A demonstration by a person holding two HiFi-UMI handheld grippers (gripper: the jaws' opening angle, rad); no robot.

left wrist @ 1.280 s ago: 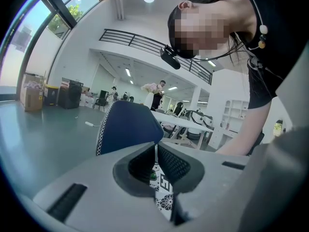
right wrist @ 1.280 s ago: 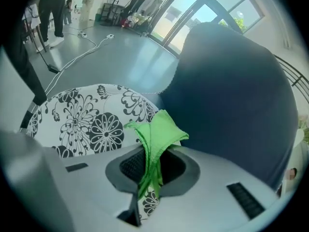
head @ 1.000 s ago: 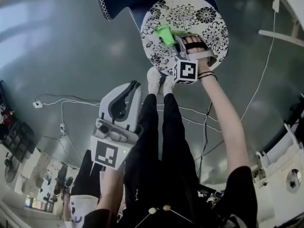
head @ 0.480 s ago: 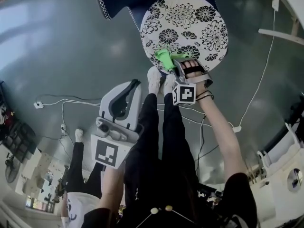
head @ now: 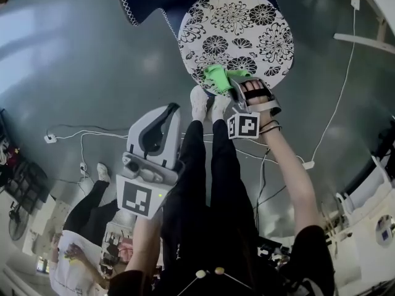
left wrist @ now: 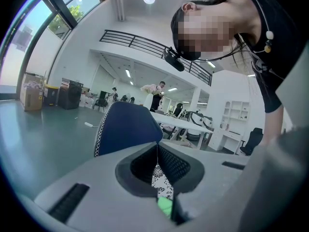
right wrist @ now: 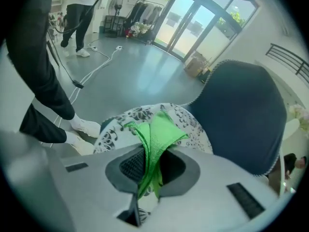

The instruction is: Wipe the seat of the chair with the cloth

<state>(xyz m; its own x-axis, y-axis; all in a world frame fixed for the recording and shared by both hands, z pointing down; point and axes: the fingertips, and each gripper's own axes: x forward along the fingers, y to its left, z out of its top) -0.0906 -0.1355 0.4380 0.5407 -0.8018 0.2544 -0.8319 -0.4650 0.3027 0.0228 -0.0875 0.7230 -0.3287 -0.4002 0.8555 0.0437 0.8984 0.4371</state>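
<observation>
Cloth (head: 217,78): moved since a second ago?
— Yes. Back then it sits near the middle of the seat (head: 247,23); now it lies at the seat's near edge, close to the person's shoes (head: 200,100). The right gripper (head: 229,82) has come back with it, toward the person.

Anything else changed?
— The left gripper (head: 174,111) is in about the same spot, held over the floor beside the person's left leg, well apart from the seat. A second person (head: 80,227) at lower left has shifted and now shows low to the floor.

Right gripper fingers?
— The right gripper view shows the jaws closed down on the green cloth (right wrist: 154,134), with a fold pinched between the pads (right wrist: 129,164). The rest of the cloth fans out forward onto the patterned seat (right wrist: 193,127), touching it. The dark blue backrest (right wrist: 241,115) stands behind.

Left gripper fingers?
— In the left gripper view the left gripper (left wrist: 157,149) has its jaws pressed together at the tips, with nothing between them. Below the tips, a sliver of seat pattern and a speck of green show in the distance. The backrest (left wrist: 125,129) rises beyond.

Does the right gripper touch the seat?
— Cannot tell; only the cloth's contact is clear.
</observation>
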